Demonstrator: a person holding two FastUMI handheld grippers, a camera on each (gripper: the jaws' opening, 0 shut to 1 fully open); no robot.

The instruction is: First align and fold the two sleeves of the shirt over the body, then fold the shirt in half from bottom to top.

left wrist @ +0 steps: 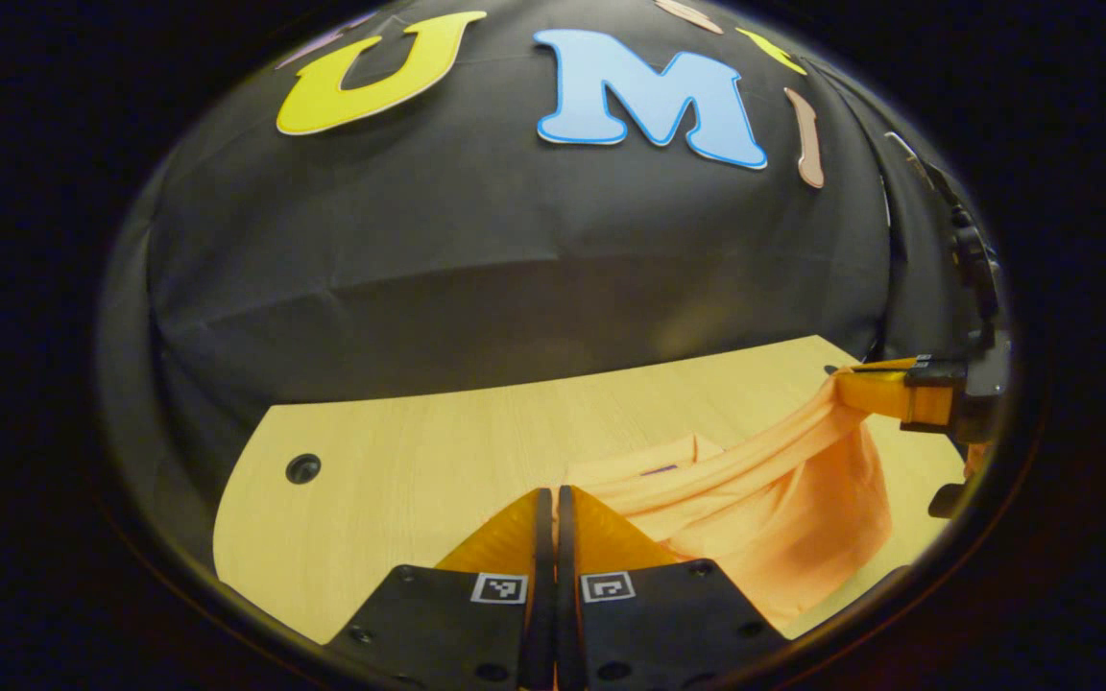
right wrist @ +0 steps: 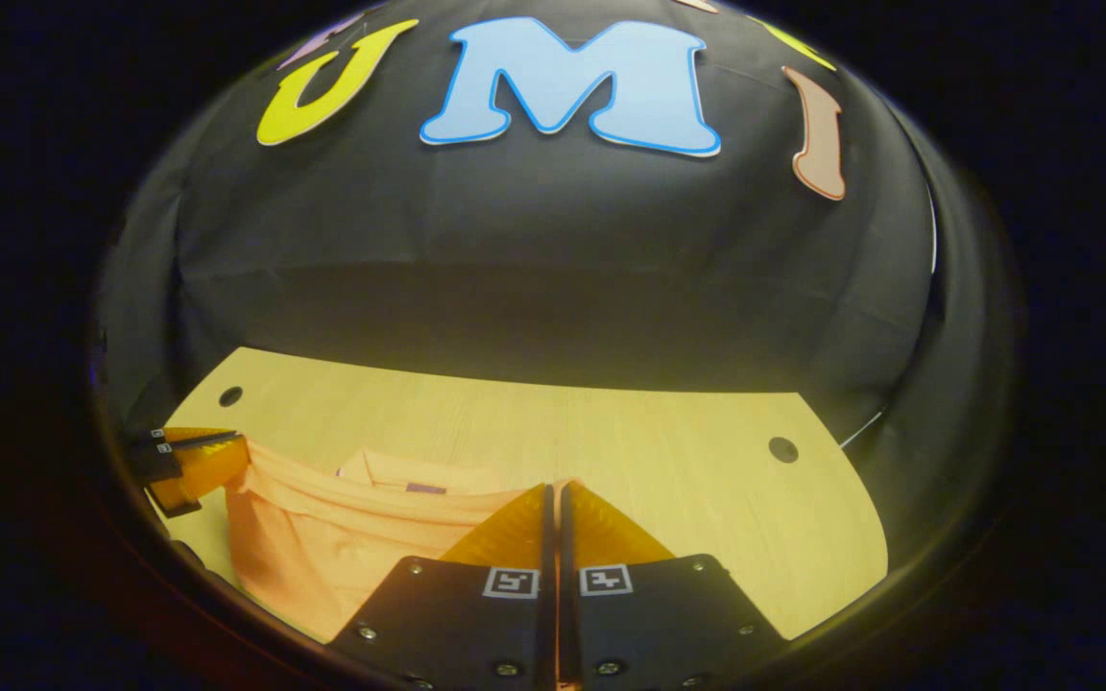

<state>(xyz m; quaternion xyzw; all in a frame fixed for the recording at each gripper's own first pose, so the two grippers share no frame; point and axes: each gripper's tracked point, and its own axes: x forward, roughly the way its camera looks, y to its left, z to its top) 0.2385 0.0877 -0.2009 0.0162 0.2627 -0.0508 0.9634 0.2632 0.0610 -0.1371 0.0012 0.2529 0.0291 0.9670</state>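
Note:
The orange shirt (left wrist: pixel 803 509) lies on the pale wooden table (left wrist: pixel 399 451), its collar with a small purple label (left wrist: pixel 659 469) towards the far side. One edge is lifted and stretched taut between the two grippers. My left gripper (left wrist: pixel 554 493) is shut on one end of that edge. In the left gripper view, my right gripper (left wrist: pixel 855 382) pinches the other end at the right, raised above the table. In the right gripper view, the right gripper (right wrist: pixel 553 489) is shut on the cloth, the left gripper (right wrist: pixel 222 449) holds it at the far left, and the shirt (right wrist: pixel 323 547) hangs between them.
The table (right wrist: pixel 687 480) has round holes near its far corners (left wrist: pixel 302 468) (right wrist: pixel 230 395) (right wrist: pixel 782 449). The black cloth wall rises right behind the table's far edge. Bare tabletop lies left of the shirt in the left gripper view and right of it in the right gripper view.

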